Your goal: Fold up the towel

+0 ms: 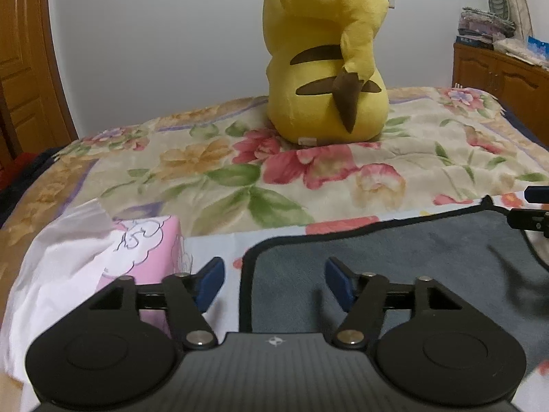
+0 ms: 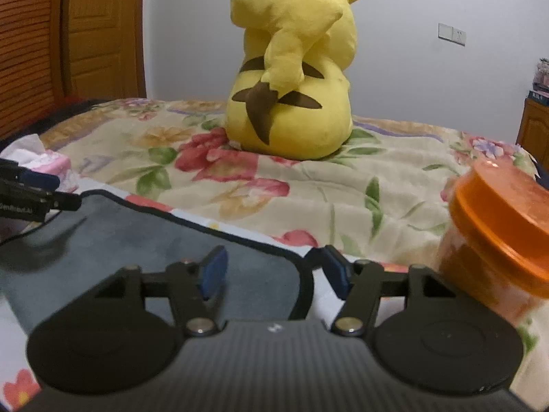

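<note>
A flat grey towel with black trim [image 1: 394, 257] is spread on the floral bed [image 1: 212, 171]; left gripper [image 1: 274, 283] and right gripper [image 2: 276, 274] are held agape at its corners.

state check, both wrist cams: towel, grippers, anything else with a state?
towel: spread flat, unfolded, dark trim showing at its far corners
left gripper: open, holding nothing, at the towel's left corner
right gripper: open, holding nothing, at the towel's right corner
orange jar: lid on, upright
tissue pack: open, tissue pulled up
plush toy: sitting upright, back to cameras
</note>
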Demonstrator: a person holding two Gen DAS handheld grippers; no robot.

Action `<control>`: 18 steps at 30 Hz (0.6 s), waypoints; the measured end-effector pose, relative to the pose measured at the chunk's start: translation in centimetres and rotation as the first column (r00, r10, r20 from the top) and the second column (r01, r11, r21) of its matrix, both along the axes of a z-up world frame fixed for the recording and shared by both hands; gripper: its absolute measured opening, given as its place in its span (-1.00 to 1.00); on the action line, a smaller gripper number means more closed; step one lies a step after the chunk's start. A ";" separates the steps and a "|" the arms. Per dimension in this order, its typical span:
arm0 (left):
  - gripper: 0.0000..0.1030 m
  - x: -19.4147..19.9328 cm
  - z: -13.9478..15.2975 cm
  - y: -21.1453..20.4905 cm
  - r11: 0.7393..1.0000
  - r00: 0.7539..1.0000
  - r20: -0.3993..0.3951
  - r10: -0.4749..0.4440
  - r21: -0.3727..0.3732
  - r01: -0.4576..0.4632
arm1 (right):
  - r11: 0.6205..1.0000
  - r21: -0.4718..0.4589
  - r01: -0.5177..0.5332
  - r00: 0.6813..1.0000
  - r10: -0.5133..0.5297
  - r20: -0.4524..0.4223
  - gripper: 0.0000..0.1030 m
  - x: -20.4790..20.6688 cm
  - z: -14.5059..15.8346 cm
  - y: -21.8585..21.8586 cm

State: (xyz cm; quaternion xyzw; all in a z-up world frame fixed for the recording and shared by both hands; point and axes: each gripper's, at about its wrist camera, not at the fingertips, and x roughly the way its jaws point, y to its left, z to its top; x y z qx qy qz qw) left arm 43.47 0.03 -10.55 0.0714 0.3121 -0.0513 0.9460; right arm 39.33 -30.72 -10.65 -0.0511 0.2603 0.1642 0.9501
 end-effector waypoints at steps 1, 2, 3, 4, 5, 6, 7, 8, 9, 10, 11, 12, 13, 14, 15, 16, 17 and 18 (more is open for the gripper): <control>0.47 -0.5 0.5 0.0 1.000 1.000 0.003 0.003 -0.004 -0.003 | 1.000 0.008 0.000 1.000 0.000 -0.002 0.20 -0.5 0.4 -0.1; 0.53 -1.0 0.9 0.0 1.000 1.000 0.008 0.005 -0.010 -0.005 | 1.000 0.021 0.001 1.000 -0.001 -0.004 0.21 -1.0 0.9 -0.3; 0.58 -1.6 1.5 0.0 1.000 1.000 0.012 0.005 -0.014 -0.005 | 0.999 0.034 0.003 1.000 -0.003 -0.006 0.23 -1.6 1.5 -0.5; 0.61 -2.2 2.2 -0.1 1.000 1.000 0.016 0.005 -0.017 -0.005 | 0.999 0.043 0.005 1.000 -0.005 -0.007 0.27 -2.2 2.2 -0.6; 0.69 -2.7 2.8 -0.1 1.000 1.000 0.019 0.006 -0.020 -0.005 | 0.999 0.047 0.007 1.000 -0.006 -0.006 0.30 -2.7 2.8 -0.7; 0.76 -3.3 3.5 -0.2 1.000 1.000 0.021 0.005 -0.022 -0.004 | 0.999 0.052 0.006 1.000 -0.006 0.000 0.37 -3.3 3.5 -0.9; 0.78 -4.0 4.3 -0.2 1.000 1.000 0.024 0.000 -0.023 0.000 | 0.998 0.057 0.005 1.000 -0.006 0.007 0.46 -3.9 4.2 -0.9; 0.81 -4.5 4.9 -0.3 1.000 1.000 0.027 -0.003 -0.023 0.004 | 0.998 0.063 0.006 1.000 -0.006 0.013 0.51 -4.6 5.0 -1.0; 0.85 -5.0 5.6 -0.4 1.000 1.000 0.030 -0.007 -0.020 0.008 | 0.998 0.069 0.008 1.000 -0.009 0.020 0.58 -5.2 5.8 -1.1; 0.88 -5.6 6.3 -0.5 1.000 0.999 0.033 -0.012 -0.018 0.012 | 0.997 0.074 0.012 1.000 -0.014 0.025 0.63 -5.6 6.3 -1.2; 0.92 -6.1 7.0 -0.5 1.000 0.999 0.037 -0.014 -0.018 0.015 | 0.997 0.080 0.018 0.999 -0.021 0.030 0.67 -6.2 7.1 -1.3; 0.94 -6.6 7.7 -0.5 1.000 0.999 0.044 -0.013 -0.020 0.014 | 0.996 0.084 0.024 0.999 -0.027 0.035 0.76 -6.6 7.6 -1.4; 0.96 -7.1 8.4 -0.5 1.000 0.999 0.052 -0.009 -0.024 0.010 | 0.996 0.089 0.029 0.999 -0.033 0.041 0.82 -7.0 8.2 -1.6; 0.99 -7.6 9.0 -0.4 1.000 0.998 0.060 -0.003 -0.029 0.005 | 0.995 0.096 0.033 0.998 -0.038 0.046 0.84 -7.6 8.7 -1.8; 1.00 -8.2 9.7 -0.4 0.999 0.998 0.068 0.001 -0.033 0.001 | 0.994 0.101 0.038 0.998 -0.043 0.050 0.89 -8.0 9.2 -1.9; 1.00 -8.7 10.1 -0.4 0.999 0.997 0.072 0.003 -0.034 -0.001 | 0.994 0.104 0.042 0.998 -0.048 0.051 0.92 -8.3 9.6 -2.0; 1.00 -9.3 10.6 -0.4 0.999 0.997 0.074 0.003 -0.033 -0.001 | 0.994 0.103 0.049 0.997 -0.054 0.053 0.93 -8.8 10.0 -2.1; 1.00 -9.8 11.0 -0.4 1.000 0.997 0.074 0.003 -0.031 0.000 | 0.993 0.100 0.056 0.997 -0.062 0.056 0.95 -9.3 10.3 -2.2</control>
